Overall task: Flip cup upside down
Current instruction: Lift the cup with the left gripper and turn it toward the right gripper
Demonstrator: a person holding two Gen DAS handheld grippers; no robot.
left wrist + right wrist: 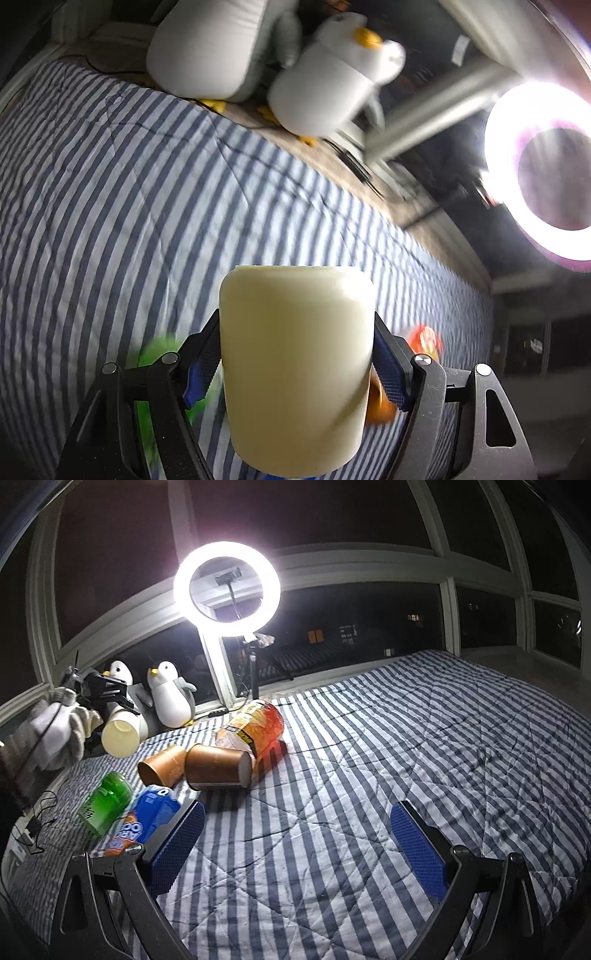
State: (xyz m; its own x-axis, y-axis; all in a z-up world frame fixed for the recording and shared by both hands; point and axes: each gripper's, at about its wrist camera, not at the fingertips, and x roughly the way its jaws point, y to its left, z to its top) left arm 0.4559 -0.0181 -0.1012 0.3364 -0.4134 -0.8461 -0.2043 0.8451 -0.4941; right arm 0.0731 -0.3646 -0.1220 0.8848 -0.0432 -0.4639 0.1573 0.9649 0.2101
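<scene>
My left gripper is shut on a cream-white cup, held in the air above the striped bed, its blue pads pressing both sides. In the right wrist view the same cup hangs tilted at the far left, one round end facing the camera, gripped by the left gripper in a white-gloved hand. My right gripper is open and empty, low over the striped quilt.
On the quilt lie two brown paper cups, an orange snack bag, a green can and a blue packet. Two penguin plush toys stand by the window. A bright ring light stands behind.
</scene>
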